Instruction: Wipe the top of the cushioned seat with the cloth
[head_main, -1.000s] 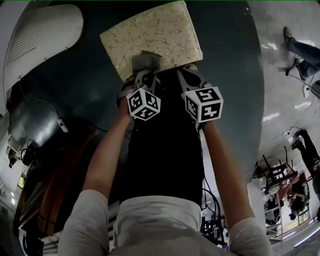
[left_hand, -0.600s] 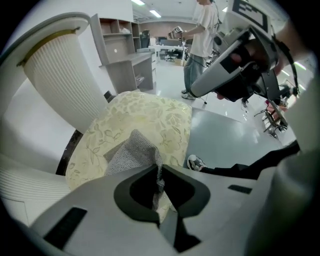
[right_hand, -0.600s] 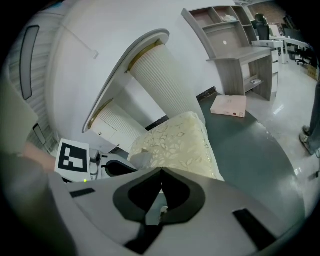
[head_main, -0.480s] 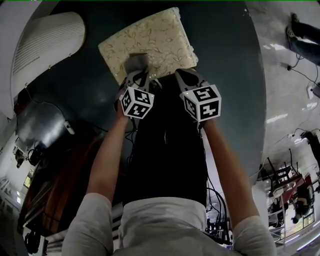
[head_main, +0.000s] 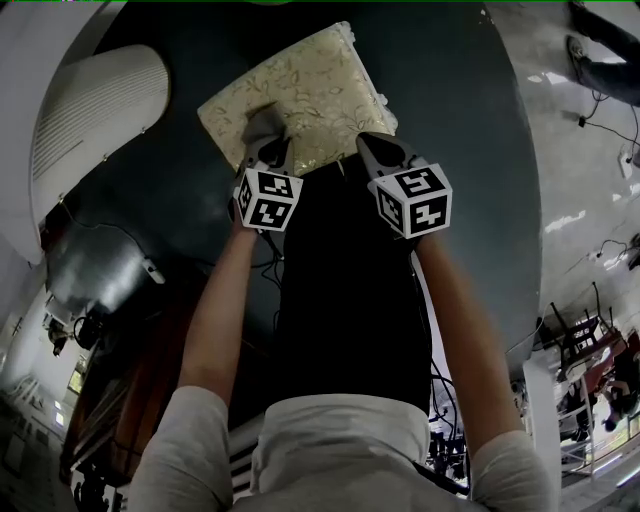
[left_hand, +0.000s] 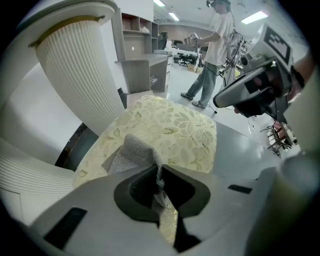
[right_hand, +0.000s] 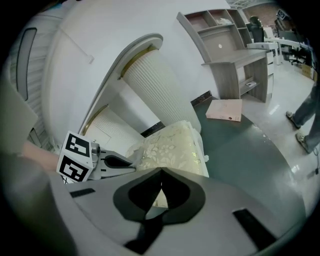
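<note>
1. The left gripper (head_main: 268, 150) has its jaws closed on a fold of the cloth (head_main: 262, 121), with its tips over the near left part of the cushioned seat (head_main: 315, 75).
2. The right gripper (head_main: 375, 150) has its jaws together with nothing between them. It sits at the seat's near edge, on the seat's right side, apart from the left gripper.
3. The left forearm (head_main: 215, 310) and the right forearm (head_main: 455, 320) are both bare and reach towards the seat, roughly parallel.
</note>
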